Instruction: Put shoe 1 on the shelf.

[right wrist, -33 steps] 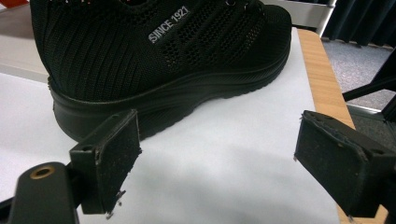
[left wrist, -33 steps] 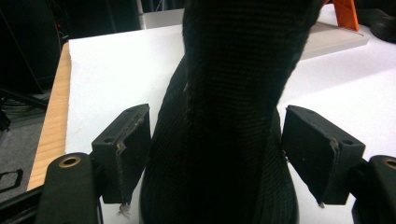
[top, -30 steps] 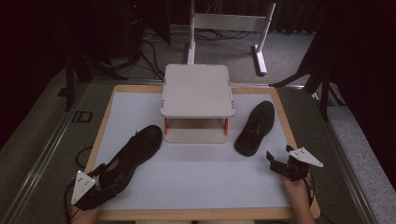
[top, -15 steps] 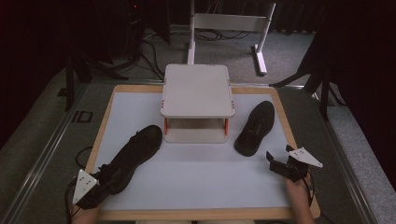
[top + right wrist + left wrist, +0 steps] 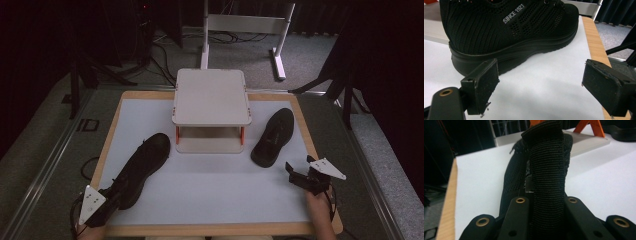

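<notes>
A black mesh shoe (image 5: 145, 165) lies on the white mat at the front left, toe pointing toward the stand. My left gripper (image 5: 111, 199) is at its heel. Its jaws have just been closing, and in the left gripper view the pads press both sides of the heel tab (image 5: 547, 170), so the left gripper (image 5: 546, 202) is shut on it. A second black shoe (image 5: 274, 135), marked "SINCE 1921" (image 5: 514, 10), rests right of the stand. My right gripper (image 5: 294, 176) stands open a little behind that shoe's heel, nothing between its pads (image 5: 482, 85).
A low white two-tier stand (image 5: 211, 97) with orange posts sits at the back middle of the mat. The wooden table rim (image 5: 345, 65) runs close on the right gripper's right side. Beyond the table, cables and a white frame (image 5: 245, 22) stand on the floor.
The left gripper's jaws have drawn in onto the heel of the left shoe. Both shoes and the right gripper have kept their places.
</notes>
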A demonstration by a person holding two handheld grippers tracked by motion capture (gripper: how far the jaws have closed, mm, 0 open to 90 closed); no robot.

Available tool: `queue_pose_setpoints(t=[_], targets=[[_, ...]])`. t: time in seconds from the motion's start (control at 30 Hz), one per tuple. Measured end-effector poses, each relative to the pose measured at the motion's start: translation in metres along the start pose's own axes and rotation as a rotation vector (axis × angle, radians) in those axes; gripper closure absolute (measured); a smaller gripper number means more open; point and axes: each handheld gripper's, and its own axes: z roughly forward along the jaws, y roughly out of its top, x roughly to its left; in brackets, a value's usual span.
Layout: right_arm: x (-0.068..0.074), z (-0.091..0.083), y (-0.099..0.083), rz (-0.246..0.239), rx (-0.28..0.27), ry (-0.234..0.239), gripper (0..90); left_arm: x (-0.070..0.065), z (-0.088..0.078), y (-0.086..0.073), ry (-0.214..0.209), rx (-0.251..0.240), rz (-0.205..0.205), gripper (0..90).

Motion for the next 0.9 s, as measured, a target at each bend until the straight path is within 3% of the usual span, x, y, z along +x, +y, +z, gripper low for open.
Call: queue_pose_setpoints(t=[0.07,0.2,0.27,0.43,0.63,0.73,0.9], targets=[[0.0,0.0,0.0,-0.005,0.002,0.001,13.3,-0.003,-0.002,0.005,0.001,0.0,0.014,83.2],[0.0,0.0,0.0,-0.003,0.002,0.0,13.3,-0.009,-0.006,0.017,-0.001,-0.025,-0.036,83.3],[0.0,0.0,0.0,-0.003,0.002,0.001,13.3,-0.011,-0.005,0.022,-0.006,-0.017,-0.034,83.6],[0.0,0.0,0.0,-0.002,0.002,0.0,13.3,-0.026,0.002,0.033,-0.025,0.011,-0.036,83.6],[0.0,0.0,0.0,-0.001,0.002,0.0,13.3,-0.04,0.008,0.04,-0.044,-0.009,-0.061,83.4],[0.0,0.001,0.0,-0.001,0.003,0.003,13.3,-0.056,0.014,0.051,-0.015,-0.011,-0.068,83.4],[0.0,0.001,0.0,-0.002,0.003,0.003,13.3,-0.065,0.025,0.06,0.014,-0.017,-0.082,83.4]])
